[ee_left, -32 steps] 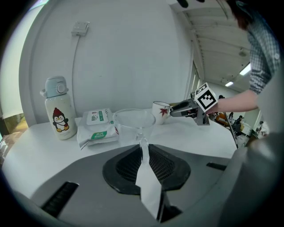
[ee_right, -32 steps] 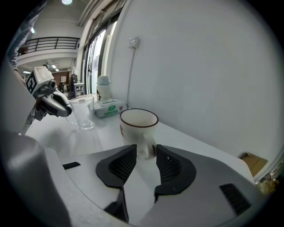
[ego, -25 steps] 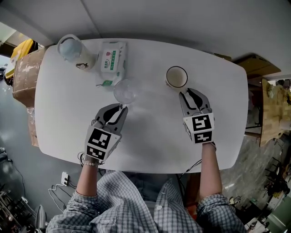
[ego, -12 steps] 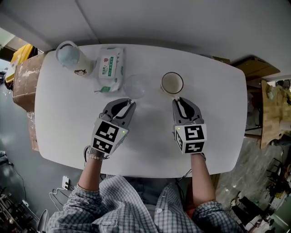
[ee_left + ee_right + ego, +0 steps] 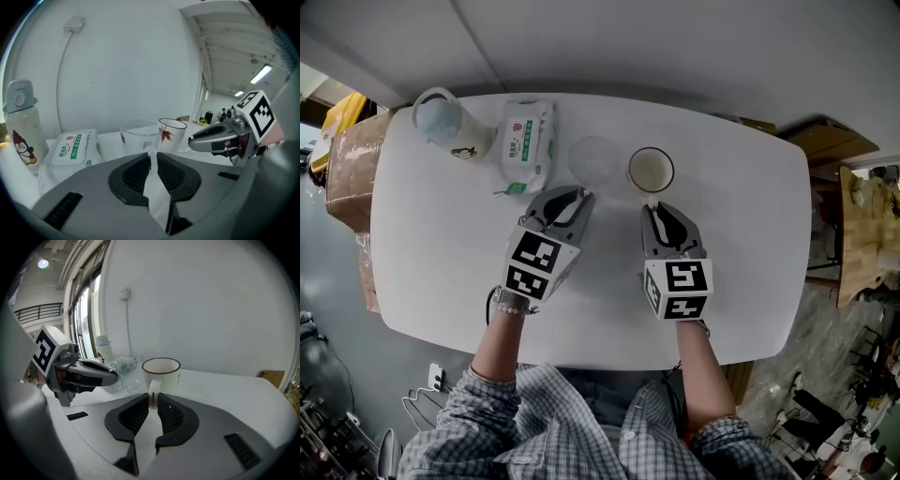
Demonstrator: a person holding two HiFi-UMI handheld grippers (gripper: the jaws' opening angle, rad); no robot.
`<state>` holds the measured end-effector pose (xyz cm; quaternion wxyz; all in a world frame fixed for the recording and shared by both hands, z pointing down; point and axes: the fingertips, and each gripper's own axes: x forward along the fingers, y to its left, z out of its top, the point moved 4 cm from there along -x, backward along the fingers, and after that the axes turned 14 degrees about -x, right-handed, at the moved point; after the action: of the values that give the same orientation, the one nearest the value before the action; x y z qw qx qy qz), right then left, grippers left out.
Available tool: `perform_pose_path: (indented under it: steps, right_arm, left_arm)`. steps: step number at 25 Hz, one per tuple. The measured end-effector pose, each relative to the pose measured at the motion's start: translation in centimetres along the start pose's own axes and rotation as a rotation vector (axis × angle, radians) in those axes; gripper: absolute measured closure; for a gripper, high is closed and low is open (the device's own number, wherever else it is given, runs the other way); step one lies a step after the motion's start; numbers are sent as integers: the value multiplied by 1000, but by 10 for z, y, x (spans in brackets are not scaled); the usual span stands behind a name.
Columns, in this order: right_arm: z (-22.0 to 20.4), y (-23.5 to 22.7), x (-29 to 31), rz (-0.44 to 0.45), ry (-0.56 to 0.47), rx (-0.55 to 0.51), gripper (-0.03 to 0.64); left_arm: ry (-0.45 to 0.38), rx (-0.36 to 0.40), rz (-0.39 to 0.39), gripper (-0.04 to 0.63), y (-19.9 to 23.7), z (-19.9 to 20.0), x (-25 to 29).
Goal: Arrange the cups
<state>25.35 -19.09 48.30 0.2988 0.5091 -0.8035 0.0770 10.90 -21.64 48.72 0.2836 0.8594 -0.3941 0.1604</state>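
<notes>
Left fingers pinch the glass mug handle; right fingers, just tightened, the white mug handle; mugs pushed closer could knock.

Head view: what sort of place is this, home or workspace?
Probably an office or lab workspace: a white table against a plain wall, a cardboard box beside it, loose cables on the floor.

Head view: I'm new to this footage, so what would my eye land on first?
Centre frame, two grippers each clamp a mug's handle: the left gripper holds the clear glass mug, the right gripper, its jaws just closed further, the white mug beside it. A wipes pack and penguin bottle sit at upper left.
</notes>
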Motion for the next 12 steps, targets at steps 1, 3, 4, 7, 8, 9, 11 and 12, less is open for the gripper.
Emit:
perform_pose_path:
  steps: [1, 3, 4, 7, 8, 9, 11, 12]
  right_arm:
    - [2, 1, 2, 0, -2, 3, 549]
    - [4, 3, 6, -2, -7, 13, 549]
    - [5, 3, 8, -5, -9, 17, 549]
    - [9, 1, 15, -15, -15, 27, 551]
    - [11, 0, 17, -18, -16, 29, 551]
    - [12, -1, 19, -20, -17, 31, 551]
    - [14, -4, 23, -25, -18, 37, 551]
    - [15, -5, 26, -27, -18, 41, 551]
  left_arm:
    - [-4, -2, 0, 543, 0, 2, 2]
    - [-11, -1, 2, 543, 2, 4, 6]
    - [-14, 0, 4, 543, 3, 6, 8]
    - [-24, 4, 11, 543, 7, 12, 14]
    - [-27, 3, 13, 543, 8, 14, 16]
    - [-29, 1, 15, 543, 9, 15, 18]
    - [-35, -6, 20, 543, 10, 18, 22]
    - [-38, -8, 23, 543, 12, 20, 24]
